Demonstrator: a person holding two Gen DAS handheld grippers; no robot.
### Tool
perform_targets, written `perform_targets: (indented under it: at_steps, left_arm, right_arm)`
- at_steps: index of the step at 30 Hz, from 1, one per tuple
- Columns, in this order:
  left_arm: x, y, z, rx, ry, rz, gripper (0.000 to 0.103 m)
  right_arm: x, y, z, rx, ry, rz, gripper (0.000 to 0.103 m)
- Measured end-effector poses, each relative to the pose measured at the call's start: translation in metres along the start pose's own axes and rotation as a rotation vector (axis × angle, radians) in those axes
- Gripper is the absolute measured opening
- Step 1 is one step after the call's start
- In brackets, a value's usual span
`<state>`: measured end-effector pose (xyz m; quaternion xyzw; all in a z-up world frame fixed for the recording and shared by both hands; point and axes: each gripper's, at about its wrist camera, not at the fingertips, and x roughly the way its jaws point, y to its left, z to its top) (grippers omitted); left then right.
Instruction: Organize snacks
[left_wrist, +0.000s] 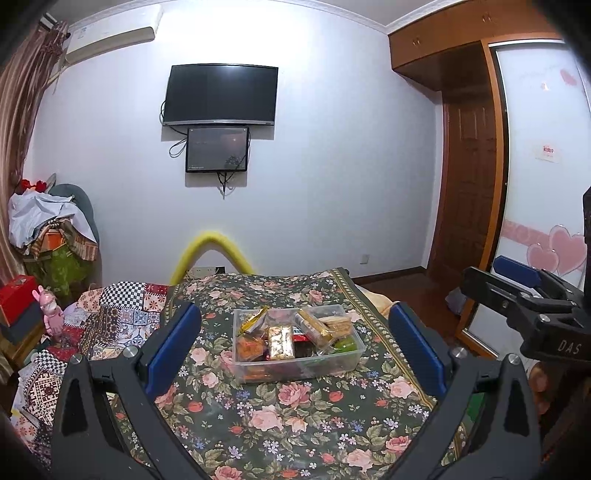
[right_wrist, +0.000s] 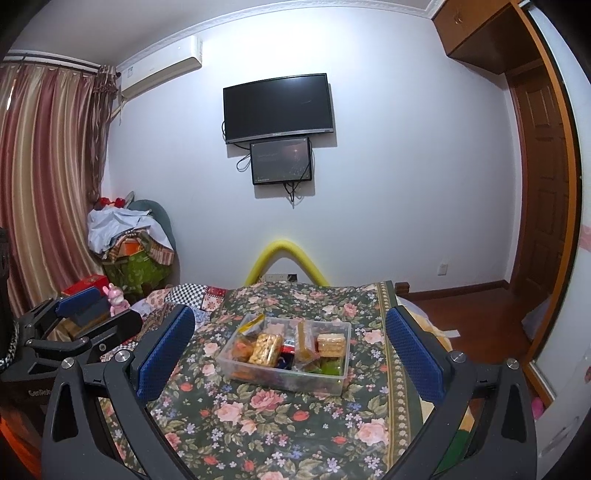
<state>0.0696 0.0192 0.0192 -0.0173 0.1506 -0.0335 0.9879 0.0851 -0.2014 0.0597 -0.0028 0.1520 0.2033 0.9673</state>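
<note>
From my left wrist view, my left gripper (left_wrist: 295, 347) had its jaws spread wide, pinching nothing, the blue pads standing either side of the clear plastic box (left_wrist: 354, 360) without touching it. The box sat on the floral cloth (left_wrist: 280, 421) covering the counter, ahead of me and near the middle. The snacks were packed inside it: a gold-wrapped bar (left_wrist: 281, 342) at the front, an orange packet (left_wrist: 250, 348) just beside it to the left, a yellow sachet (left_wrist: 254, 319) sticking up at the back left, wafer packs (left_wrist: 334, 325) at the back right and a green item (left_wrist: 345, 345) in the front right corner. My right gripper (left_wrist: 517, 280) showed at the right edge, and I could not tell from there how its jaws stood. From my right wrist view, my right gripper (right_wrist: 290, 350) had its jaws spread too, empty, framing the same box (right_wrist: 334, 386). My left gripper (right_wrist: 83, 306) hung at the left edge, beside a pink toy figure (right_wrist: 117, 297).
</note>
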Motion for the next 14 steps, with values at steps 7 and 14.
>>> perform_targets:
  at_steps: [7, 14]
  left_arm:
    - [-0.0012, -0.0006, -0.0003, 0.000, -0.001, -0.005, 0.103]
    - [-0.0001, 0.0002, 0.0000, -0.008, 0.004, -0.007, 0.103]
  right_arm:
    - [0.0008, 0.0016, -0.0021, -0.006, 0.001, -0.012, 0.103]
    - [0.0012, 0.0012, -0.0021, -0.007, 0.001, -0.011, 0.103]
